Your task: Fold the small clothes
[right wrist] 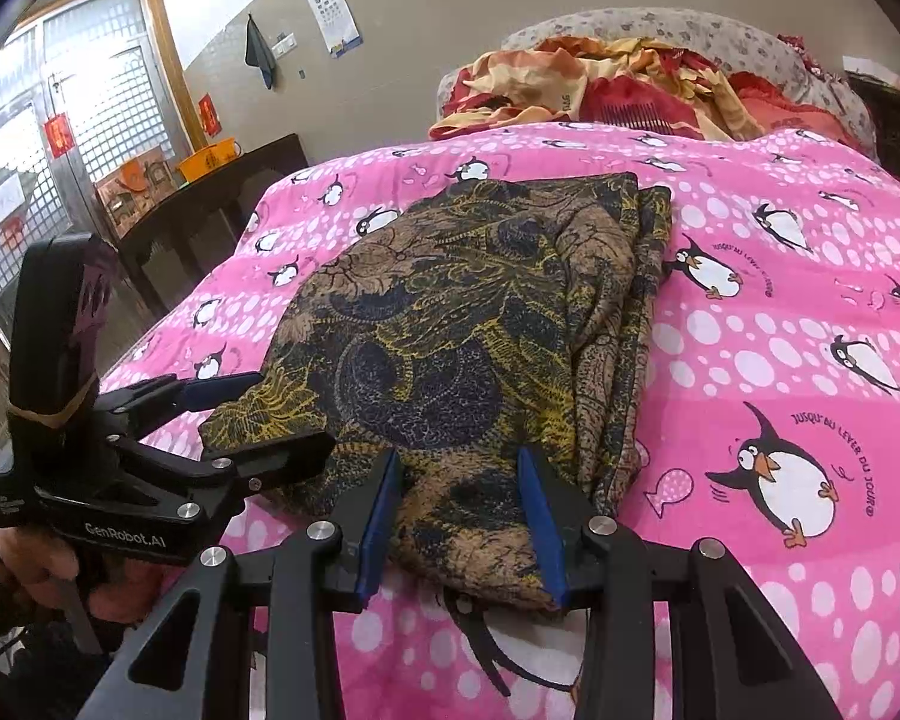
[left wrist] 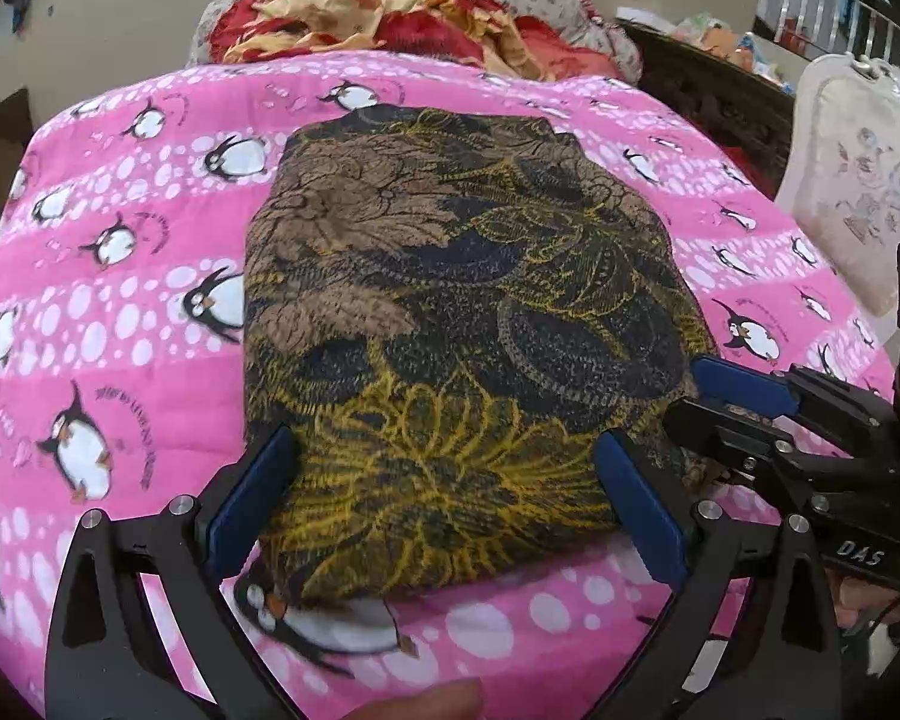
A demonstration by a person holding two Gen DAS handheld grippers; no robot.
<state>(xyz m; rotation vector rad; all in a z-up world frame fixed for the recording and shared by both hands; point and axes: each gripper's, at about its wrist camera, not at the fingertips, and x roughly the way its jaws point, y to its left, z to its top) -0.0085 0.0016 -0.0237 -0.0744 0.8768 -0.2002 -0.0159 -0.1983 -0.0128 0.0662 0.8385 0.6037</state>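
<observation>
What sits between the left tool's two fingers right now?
The near edge of the folded floral cloth fills the open left tool, seen in the left wrist view.

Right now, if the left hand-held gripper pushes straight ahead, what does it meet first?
The patterned folded cloth: the left hand-held gripper, jaws open, already straddles its near edge on the pink penguin quilt. Depth is uncertain.

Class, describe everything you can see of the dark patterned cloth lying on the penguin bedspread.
The patterned cloth is thin woven-looking fabric, black and brown with yellow floral line-work. It lies folded in a rough rectangle on the pink penguin bedspread, with stacked layer edges showing along one side. The open left gripper and open right gripper both straddle its near edge, blue pads beside the fabric; whether they touch it is unclear.
</observation>
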